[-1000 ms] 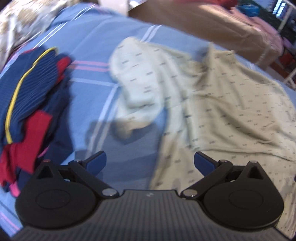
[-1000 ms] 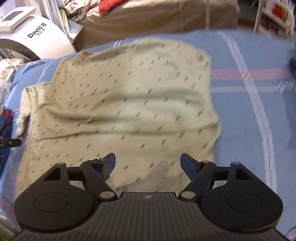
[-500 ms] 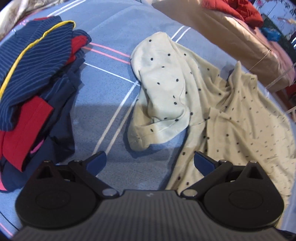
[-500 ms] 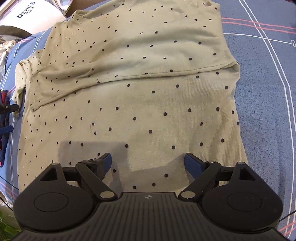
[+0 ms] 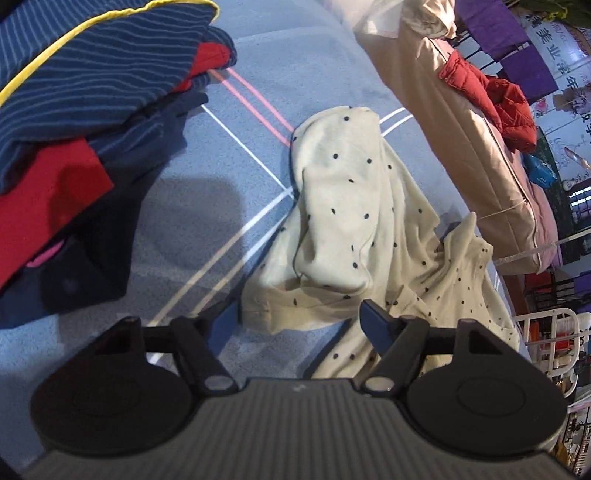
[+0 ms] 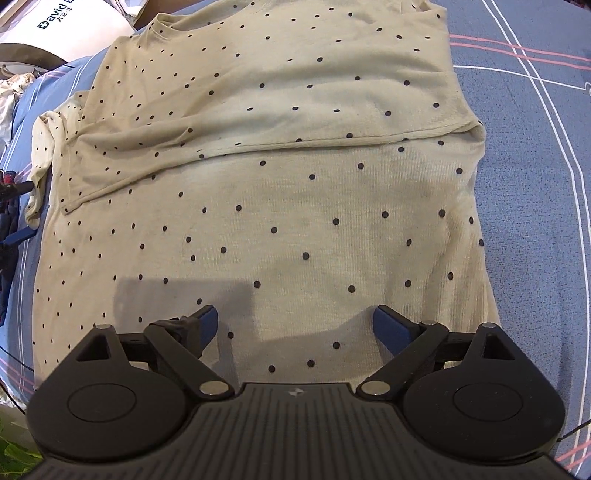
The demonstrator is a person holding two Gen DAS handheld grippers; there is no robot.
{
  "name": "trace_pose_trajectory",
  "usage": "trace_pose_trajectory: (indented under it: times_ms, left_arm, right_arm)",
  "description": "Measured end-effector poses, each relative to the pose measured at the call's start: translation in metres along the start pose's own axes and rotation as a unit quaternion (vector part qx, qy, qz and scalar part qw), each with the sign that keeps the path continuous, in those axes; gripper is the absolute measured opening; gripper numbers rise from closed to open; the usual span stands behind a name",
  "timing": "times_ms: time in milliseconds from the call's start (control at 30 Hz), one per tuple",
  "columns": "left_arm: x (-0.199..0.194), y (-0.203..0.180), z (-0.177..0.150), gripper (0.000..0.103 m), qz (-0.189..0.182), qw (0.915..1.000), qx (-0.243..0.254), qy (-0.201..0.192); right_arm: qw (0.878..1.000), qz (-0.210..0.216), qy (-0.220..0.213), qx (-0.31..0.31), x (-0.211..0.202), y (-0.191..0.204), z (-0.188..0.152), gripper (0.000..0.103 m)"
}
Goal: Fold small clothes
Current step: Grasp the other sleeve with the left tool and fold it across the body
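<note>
A cream shirt with dark dots (image 6: 280, 177) lies spread on the blue striped bedsheet (image 6: 535, 206), with its upper part folded down over the body. Its rumpled sleeve (image 5: 343, 229) shows in the left wrist view. My left gripper (image 5: 299, 317) is open and empty, low over the sleeve's near edge. My right gripper (image 6: 295, 325) is open and empty, just above the shirt's lower body.
A pile of navy striped and red clothes (image 5: 74, 122) lies left of the sleeve. A tan covered mattress (image 5: 461, 140) with a red jacket (image 5: 491, 99) runs along the far right. A white device (image 6: 74, 29) stands beyond the shirt's collar.
My left gripper has moved in close to the sleeve, and the clothes pile has shifted up and left in view. My right gripper has come lower over the shirt's body.
</note>
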State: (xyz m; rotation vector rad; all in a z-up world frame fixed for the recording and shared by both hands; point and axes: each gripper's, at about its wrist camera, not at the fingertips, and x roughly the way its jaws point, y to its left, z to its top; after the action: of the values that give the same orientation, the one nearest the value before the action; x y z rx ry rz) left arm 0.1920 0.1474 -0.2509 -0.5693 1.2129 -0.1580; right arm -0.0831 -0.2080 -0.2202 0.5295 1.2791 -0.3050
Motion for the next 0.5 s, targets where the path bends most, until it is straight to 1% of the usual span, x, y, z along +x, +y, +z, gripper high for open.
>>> trace_pose_trajectory:
  times_ms: [67, 100, 133, 233, 300, 400, 500]
  left_arm:
    - [0.003, -0.003, 0.001, 0.056, 0.002, 1.0, -0.004, -0.009]
    - [0.004, -0.003, 0.002, 0.024, -0.001, 0.9999, -0.007, -0.01]
    - [0.005, -0.003, 0.003, 0.006, -0.005, 0.9998, -0.015, -0.01]
    - [-0.007, -0.002, 0.007, 0.005, -0.012, 0.9986, -0.029, -0.043]
    - [-0.019, 0.0, 0.014, 0.005, -0.01, 0.9972, -0.033, -0.067]
    - [-0.049, 0.005, 0.037, 0.005, 0.002, 0.9932, -0.037, -0.111]
    - [-0.092, 0.009, 0.07, 0.005, 0.017, 0.9842, -0.034, -0.173]
  right_arm:
    - [1.0, 0.004, -0.002, -0.001, -0.002, 0.0, 0.0, 0.103]
    - [1.0, 0.004, -0.003, -0.003, -0.003, 0.001, 0.001, 0.103]
    - [1.0, 0.003, -0.003, -0.005, -0.003, 0.001, 0.001, 0.103]
    - [1.0, 0.0, -0.006, -0.008, -0.006, 0.001, 0.001, 0.103]
    - [1.0, 0.0, -0.009, -0.006, -0.007, 0.0, 0.002, 0.103]
    - [1.0, 0.002, -0.015, -0.001, -0.01, -0.002, 0.001, 0.103]
    - [1.0, 0.002, -0.016, 0.005, -0.009, -0.004, 0.001, 0.103]
